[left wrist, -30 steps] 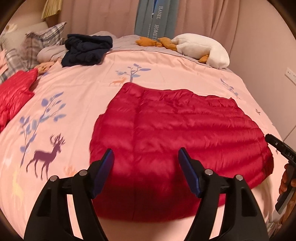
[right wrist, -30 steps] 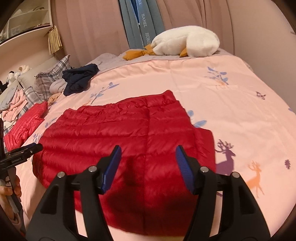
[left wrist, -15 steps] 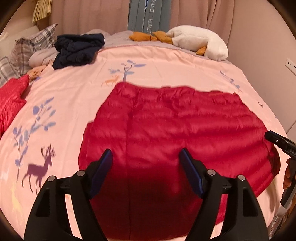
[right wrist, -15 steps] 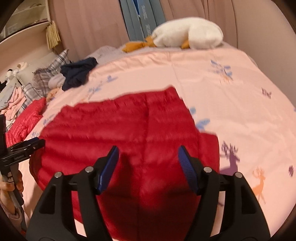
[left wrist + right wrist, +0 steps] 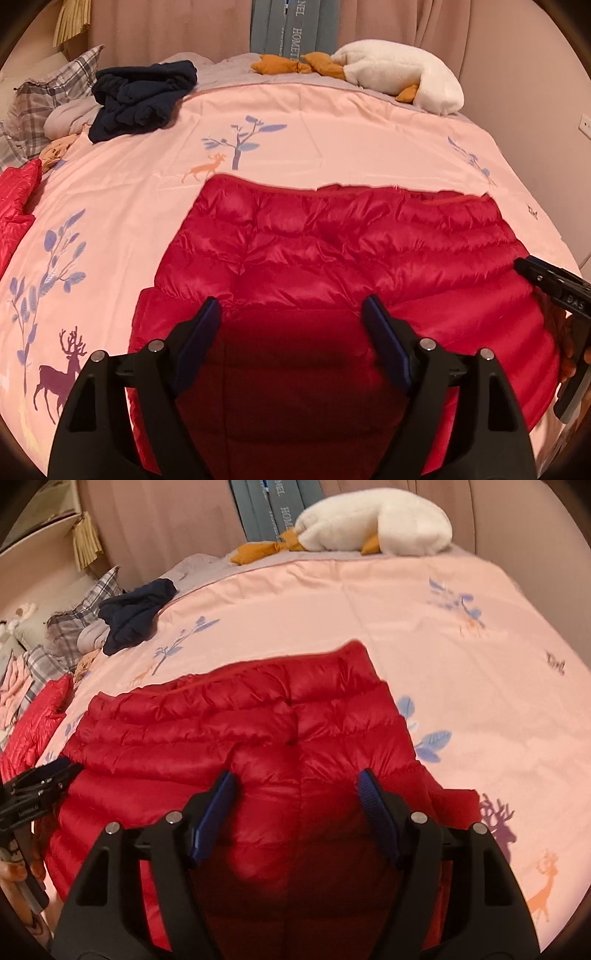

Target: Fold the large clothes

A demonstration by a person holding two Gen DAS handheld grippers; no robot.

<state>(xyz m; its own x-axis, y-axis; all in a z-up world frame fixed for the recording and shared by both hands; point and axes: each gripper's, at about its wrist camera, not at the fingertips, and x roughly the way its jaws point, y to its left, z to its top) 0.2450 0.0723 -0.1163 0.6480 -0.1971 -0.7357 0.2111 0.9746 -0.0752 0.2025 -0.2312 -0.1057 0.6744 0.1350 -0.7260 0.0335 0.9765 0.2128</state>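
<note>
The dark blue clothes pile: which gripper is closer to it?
Left. The dark blue clothes pile sits far back on the left; the left gripper, opening over the red jacket, is nearer than the right gripper.

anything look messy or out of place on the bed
Mostly the navy garment: it lies crumpled in a heap near the plaid pillows, unfolded. The red puffer jacket lies flat on the pink duvet, nothing damaged.

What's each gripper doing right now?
Left gripper: jaws opening, empty, over the red jacket.
Right gripper: open, empty, over the same jacket.
</note>
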